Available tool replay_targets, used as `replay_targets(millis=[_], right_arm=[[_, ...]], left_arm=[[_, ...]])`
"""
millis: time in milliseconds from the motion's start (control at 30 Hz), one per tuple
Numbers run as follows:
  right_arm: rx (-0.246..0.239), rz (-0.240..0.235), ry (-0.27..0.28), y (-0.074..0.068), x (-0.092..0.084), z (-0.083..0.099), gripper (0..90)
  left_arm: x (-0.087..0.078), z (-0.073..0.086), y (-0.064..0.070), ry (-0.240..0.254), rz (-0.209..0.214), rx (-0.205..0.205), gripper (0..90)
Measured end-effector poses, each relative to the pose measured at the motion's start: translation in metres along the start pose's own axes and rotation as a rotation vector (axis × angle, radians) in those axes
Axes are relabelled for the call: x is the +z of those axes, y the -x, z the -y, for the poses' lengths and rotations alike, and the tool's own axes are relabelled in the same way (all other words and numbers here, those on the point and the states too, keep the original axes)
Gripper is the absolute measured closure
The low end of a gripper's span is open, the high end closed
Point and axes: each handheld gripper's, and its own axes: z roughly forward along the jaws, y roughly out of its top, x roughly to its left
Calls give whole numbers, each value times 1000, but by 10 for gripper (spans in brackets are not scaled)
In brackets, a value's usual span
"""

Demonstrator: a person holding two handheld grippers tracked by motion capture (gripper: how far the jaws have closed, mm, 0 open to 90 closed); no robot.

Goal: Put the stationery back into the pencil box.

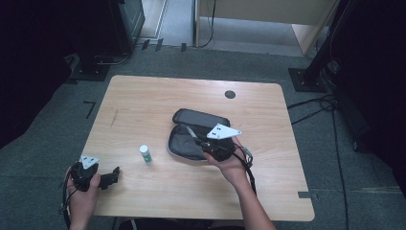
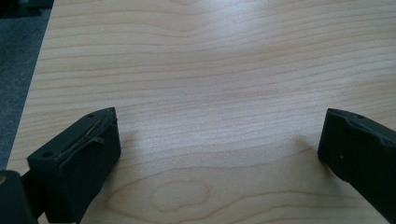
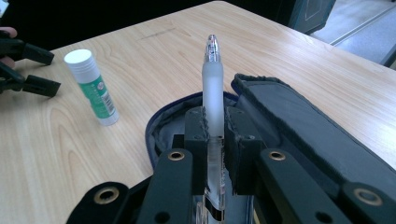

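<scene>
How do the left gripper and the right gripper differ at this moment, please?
The left gripper has its jaws spread wide with bare table between them; the right gripper is clamped on a frosted pen. The left gripper sits near the table's front left corner, the right gripper over the open dark pencil case. Both have black jaws and are hand-held.

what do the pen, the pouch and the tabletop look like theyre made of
Pen: frosted translucent plastic, judging by its cloudy barrel with a clear tip.
Pouch: dark woven fabric, matte, with a stitched, piped edge; probably nylon or canvas.
Tabletop: light wood grain with a smooth, faintly shiny surface. The look suggests laminate or veneer, but solid wood cannot be ruled out.
</scene>
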Motion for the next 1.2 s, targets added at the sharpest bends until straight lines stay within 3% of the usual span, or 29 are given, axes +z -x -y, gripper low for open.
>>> replay_targets(millis=[400, 667, 867, 1200], right_arm=[[-15, 13, -8, 10, 24, 1, 803], [-87, 33, -57, 10, 38, 9, 803], [-145, 39, -91, 7, 42, 13, 803], [-157, 18, -131, 12, 38, 21, 802]], left_arm=[[0, 0, 0, -2, 1, 4, 0], [0, 0, 0, -3, 1, 4, 0], [0, 0, 0, -2, 1, 4, 0], [0, 0, 0, -2, 1, 4, 0]])
